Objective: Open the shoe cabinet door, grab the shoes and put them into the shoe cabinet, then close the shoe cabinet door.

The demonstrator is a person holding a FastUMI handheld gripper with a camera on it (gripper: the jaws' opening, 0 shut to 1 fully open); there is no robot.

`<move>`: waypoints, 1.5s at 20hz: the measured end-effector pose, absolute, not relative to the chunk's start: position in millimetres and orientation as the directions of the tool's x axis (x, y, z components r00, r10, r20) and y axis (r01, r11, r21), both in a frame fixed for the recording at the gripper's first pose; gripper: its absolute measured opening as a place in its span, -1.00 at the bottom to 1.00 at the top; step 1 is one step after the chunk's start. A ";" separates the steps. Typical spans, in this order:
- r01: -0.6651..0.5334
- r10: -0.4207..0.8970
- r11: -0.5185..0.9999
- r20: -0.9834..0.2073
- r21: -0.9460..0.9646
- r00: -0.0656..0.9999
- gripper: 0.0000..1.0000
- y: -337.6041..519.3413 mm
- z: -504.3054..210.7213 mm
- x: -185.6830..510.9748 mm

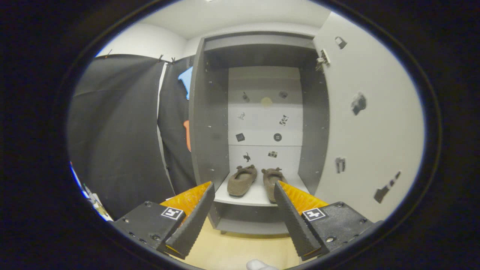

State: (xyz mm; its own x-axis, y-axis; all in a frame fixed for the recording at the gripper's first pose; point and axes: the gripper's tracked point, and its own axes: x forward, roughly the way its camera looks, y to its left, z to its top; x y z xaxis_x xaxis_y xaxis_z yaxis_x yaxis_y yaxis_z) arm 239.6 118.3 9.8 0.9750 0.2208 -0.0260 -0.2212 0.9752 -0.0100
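Two shoes (pixel 255 180) sit on our cabinet (pixel 210 123) shelf, the right one's toe hidden behind our released tool (pixel 243 195).

A recording booth: black cloth wall (pixel 120 131) beside a shoe cabinet (pixel 210 131).

We find no readable text, brand or number; the small dark stickers on the cabinet's back panel (pixel 264 123) and open door (pixel 360 123) are pictures, not words.
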 end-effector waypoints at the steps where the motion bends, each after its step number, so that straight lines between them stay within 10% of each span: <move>1: -0.206 0.206 0.978 -0.017 -0.018 0.978 1.00 111.3 9.7 228.1; 15: -0.068 0.068 0.995 -0.004 0.073 0.998 1.00 -20.2 0.4 55.3; 30: 0.031 -0.029 0.993 -0.017 0.113 0.999 0.99 -190.2 3.4 91.5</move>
State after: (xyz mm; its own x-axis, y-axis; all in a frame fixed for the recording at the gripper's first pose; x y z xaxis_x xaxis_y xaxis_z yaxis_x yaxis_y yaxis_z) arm 91.5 -190.2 3.4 0.9994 -0.0292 -0.0167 0.0309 0.9931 0.1128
